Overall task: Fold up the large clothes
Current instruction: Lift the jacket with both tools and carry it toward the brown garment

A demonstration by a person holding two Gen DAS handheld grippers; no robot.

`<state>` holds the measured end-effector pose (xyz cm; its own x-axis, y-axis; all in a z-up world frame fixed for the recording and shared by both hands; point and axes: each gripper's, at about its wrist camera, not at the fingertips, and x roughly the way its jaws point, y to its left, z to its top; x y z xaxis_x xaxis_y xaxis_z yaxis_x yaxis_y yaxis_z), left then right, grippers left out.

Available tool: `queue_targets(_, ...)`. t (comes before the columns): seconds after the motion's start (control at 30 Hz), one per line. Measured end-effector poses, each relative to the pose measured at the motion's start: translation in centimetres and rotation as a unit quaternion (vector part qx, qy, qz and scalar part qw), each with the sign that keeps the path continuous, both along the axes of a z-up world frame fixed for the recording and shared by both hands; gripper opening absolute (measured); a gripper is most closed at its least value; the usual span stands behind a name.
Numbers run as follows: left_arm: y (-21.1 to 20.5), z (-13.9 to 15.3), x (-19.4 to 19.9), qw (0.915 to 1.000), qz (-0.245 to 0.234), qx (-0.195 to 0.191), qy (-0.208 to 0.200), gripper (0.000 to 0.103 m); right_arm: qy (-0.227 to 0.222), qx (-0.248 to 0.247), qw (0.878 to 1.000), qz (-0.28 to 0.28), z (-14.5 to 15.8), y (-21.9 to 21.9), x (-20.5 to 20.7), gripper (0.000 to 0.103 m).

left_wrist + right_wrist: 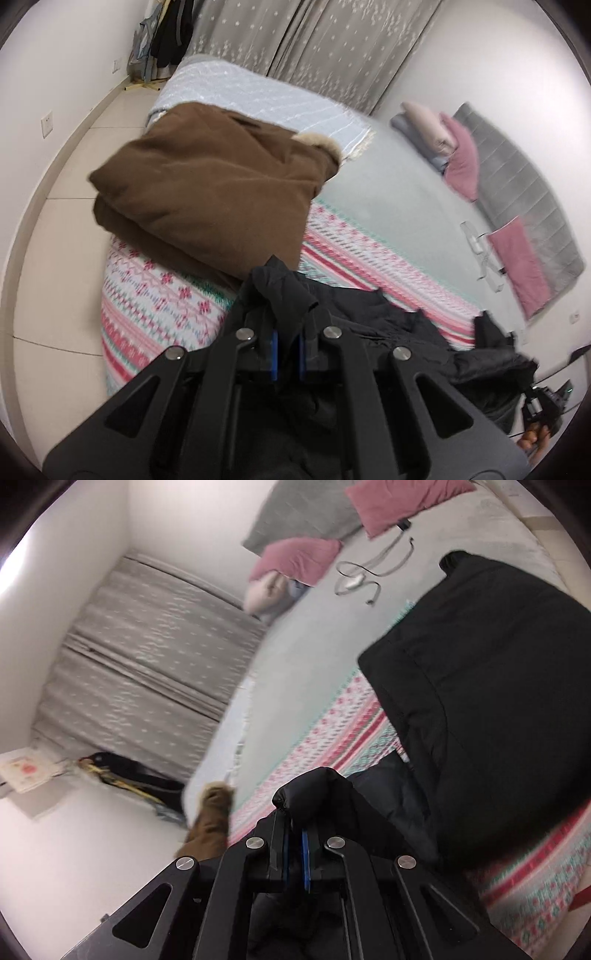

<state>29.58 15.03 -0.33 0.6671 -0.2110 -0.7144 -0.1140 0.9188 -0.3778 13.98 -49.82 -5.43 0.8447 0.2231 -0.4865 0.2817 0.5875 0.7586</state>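
A large black padded jacket (487, 686) lies on the patterned blanket (354, 734) on the bed. My right gripper (295, 834) is shut on a bunched edge of the black jacket, lifted off the bed. My left gripper (288, 343) is shut on another bunched part of the black jacket (369, 314), which trails to the right toward the other gripper (543, 410). A folded brown coat (210, 192) with a fur trim lies on the bed just beyond my left gripper; its edge also shows in the right wrist view (212, 823).
The bed (391, 206) carries pink and grey pillows (461, 158), a grey headboard cushion (517, 184) and a cable (365, 576). Grey curtains (314, 40) hang behind. Tiled floor (55, 258) lies left of the bed, with bags (162, 37) in the corner.
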Motion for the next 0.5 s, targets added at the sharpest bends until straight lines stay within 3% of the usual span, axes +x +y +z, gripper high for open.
queue_targets(0.1,-1.4,-2.4,2.6,0.9996,-0.007,0.022,0.017,0.015,0.042,-0.004,0.999,-0.012,-2.4,-0.3,3.5,0.004)
queue_targets(0.27,-1.5,-3.4,4.7,0.9992,-0.023,0.011,0.031,0.028,0.095,0.021,0.995,-0.036,-5.8,-1.6,5.8,0.008)
queue_targets(0.37,-1.6,-2.9,5.2,0.9995,-0.010,0.029,0.008,0.045,0.104,0.048,0.992,-0.051,-6.6,-2.4,6.0,0.009)
queue_targets(0.43,-1.5,-2.7,5.6,0.9990,0.007,0.045,0.001,0.065,0.106,0.048,0.991,-0.060,-6.3,-2.7,6.1,0.011)
queue_targets(0.5,-0.8,-2.5,5.5,0.9983,0.031,0.048,-0.003,0.070,0.100,0.025,0.992,-0.072,-5.6,-2.8,6.3,0.015)
